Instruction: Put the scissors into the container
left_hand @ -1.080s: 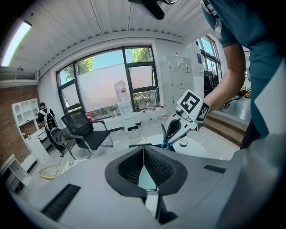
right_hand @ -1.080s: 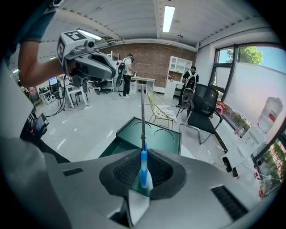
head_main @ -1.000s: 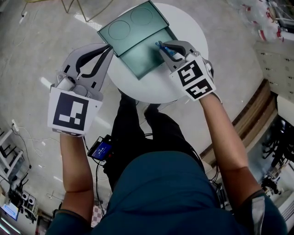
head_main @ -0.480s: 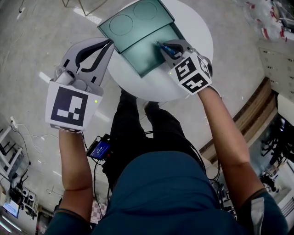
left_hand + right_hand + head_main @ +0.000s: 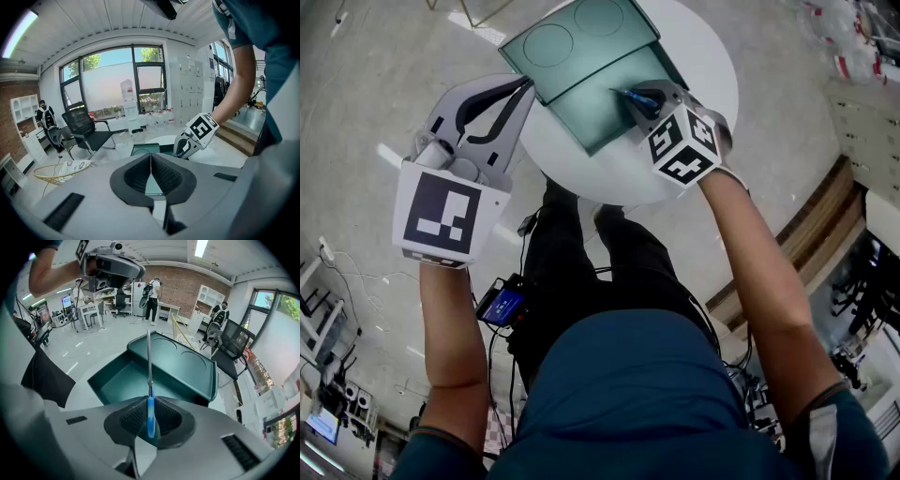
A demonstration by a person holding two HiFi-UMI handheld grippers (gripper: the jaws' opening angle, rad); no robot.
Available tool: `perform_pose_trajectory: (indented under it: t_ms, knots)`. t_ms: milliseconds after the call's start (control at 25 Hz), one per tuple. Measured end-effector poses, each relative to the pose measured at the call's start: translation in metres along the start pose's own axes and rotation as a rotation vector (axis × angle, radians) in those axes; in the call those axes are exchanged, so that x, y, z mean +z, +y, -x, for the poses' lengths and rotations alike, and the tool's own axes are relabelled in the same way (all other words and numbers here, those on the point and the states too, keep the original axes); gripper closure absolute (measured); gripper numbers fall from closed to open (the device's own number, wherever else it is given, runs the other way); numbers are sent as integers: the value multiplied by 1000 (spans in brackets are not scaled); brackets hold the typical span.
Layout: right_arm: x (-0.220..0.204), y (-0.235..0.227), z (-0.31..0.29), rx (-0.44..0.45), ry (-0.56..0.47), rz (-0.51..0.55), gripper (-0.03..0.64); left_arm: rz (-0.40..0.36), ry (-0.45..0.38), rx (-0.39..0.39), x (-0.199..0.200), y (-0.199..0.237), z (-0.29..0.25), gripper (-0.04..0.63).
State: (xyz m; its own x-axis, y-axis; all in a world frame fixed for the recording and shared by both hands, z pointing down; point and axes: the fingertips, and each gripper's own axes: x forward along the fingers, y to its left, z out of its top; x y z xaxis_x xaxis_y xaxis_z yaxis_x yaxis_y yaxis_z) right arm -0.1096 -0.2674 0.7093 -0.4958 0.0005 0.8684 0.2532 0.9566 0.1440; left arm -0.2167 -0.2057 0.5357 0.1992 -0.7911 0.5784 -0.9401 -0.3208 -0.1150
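Two grippers are shown; which one is loaded?

— The right gripper [image 5: 150,405]. Its jaws are pressed onto the scissors [image 5: 149,363]. The blue handle is pinched between the ribbed pads, and the closed metal blades are pointed straight out ahead.

And where is that pair carried?

— Above the container [image 5: 581,117], a dark green tray set on the round white table [image 5: 614,178]. In the right gripper view the blades are seen over the open deep compartment, with the tip toward the flat section that has two round recesses. Contact with the tray floor cannot be made out, so the scissors are judged not yet set down.

How should they be expected to handle?

— As light, stiff and hard. No bending is to be feared. Smooth plastic and steel may slip or swing in the pads, though, since the hold is taken at one end and the long blades are left unsupported. A grip nearer the pivot would be steadier, but for a short lowering the handle hold is judged enough. The point should be kept off the tray wall, and the release made low so that a clatter is avoided.

And the other one?

— The left gripper [image 5: 523,91] is held off the table's left edge, above the floor, with its jaws closed together on nothing.
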Motion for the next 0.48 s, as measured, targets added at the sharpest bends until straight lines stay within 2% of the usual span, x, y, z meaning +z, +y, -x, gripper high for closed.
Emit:
perform_pose_trajectory:
  t_ms: [240,480]
  knots:
    - [-10,7,-9,3,46,50,554,2,-3,2,-2,-1,1,574]
    - [-9,19,-11,35,51,54,554,-2,-8,6,-3,-4,6,574]
